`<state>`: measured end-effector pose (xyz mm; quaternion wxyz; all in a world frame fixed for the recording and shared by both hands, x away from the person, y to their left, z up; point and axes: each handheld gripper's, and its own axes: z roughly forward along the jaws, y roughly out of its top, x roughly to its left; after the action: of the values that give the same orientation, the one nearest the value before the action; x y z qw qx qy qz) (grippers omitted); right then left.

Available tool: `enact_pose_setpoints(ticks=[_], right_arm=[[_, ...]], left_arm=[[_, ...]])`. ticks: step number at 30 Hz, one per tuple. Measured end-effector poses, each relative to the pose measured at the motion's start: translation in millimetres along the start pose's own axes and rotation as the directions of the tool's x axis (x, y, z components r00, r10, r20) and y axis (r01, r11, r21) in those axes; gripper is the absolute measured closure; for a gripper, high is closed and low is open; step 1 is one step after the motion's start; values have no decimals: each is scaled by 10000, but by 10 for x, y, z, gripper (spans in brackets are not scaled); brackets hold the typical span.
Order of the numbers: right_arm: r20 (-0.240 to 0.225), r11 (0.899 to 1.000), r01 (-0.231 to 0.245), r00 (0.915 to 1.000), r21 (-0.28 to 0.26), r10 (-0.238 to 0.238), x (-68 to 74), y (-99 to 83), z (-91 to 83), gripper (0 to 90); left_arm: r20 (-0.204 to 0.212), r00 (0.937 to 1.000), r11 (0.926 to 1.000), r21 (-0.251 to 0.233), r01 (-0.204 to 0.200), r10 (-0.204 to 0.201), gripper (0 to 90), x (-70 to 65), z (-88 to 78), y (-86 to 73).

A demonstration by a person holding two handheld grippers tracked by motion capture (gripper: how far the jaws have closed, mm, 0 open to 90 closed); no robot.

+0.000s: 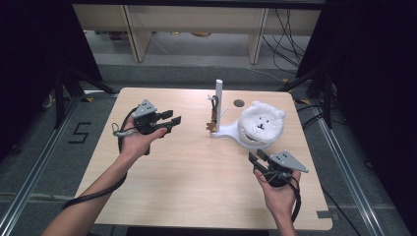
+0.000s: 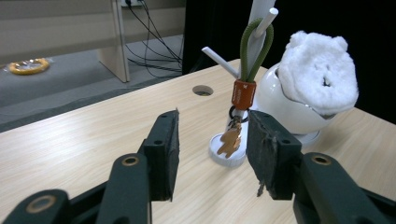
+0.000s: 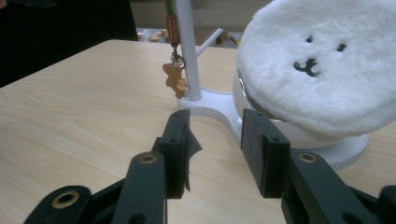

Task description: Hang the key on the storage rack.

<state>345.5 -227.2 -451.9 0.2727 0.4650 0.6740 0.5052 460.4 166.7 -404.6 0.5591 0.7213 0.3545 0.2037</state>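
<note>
Your left hand-held gripper [image 1: 170, 121] is hovering over the surface [image 1: 187, 172], jaws standing apart with nothing between them. The keychain [image 2: 238, 100] is hanging on the white stand [image 1: 219, 101] straight ahead of those jaws, near but not touching; its bear charm [image 2: 229, 140] is dangling just above the stand's base. Your right hand-held gripper [image 1: 256, 158] is also gaping, holding nothing, pointing at the stand's base just in front of it. The white plush [image 3: 322, 65] is sitting on the bowl [image 2: 285, 105], ahead and to the right of the right gripper's jaws.
</note>
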Motion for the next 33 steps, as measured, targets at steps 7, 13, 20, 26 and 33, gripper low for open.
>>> enact_pose_setpoints(ticks=[7, 13, 20, 26, 33], right_arm=[[298, 9983, -444, 9986, 382, 433, -82, 2, -53, 594], [636, 9986, -297, 9976, 442, 268, -236, -32, -95, 575], [975, 9944, -831, 9923, 655, 765, -342, -142, -130, 535], [1067, 9940, -637, 9928, 891, 541, -473, -232, -134, 509], [1482, 9880, -909, 9863, 1245, 721, -537, -400, -89, 476]], left_arm=[[-415, 9991, 9998, -135, -135, 130, 490, 62, -294, -138], [-1157, 9932, 9997, -229, -131, 104, 472, 153, -648, -356], [-1942, 9806, 9989, -418, 201, -278, 469, 291, -1014, -585], [-2513, 9677, 9994, -312, 121, -195, 469, 299, -1163, -845], [-3139, 9486, 9990, 39, 445, -411, 460, 309, -1216, -1324]])
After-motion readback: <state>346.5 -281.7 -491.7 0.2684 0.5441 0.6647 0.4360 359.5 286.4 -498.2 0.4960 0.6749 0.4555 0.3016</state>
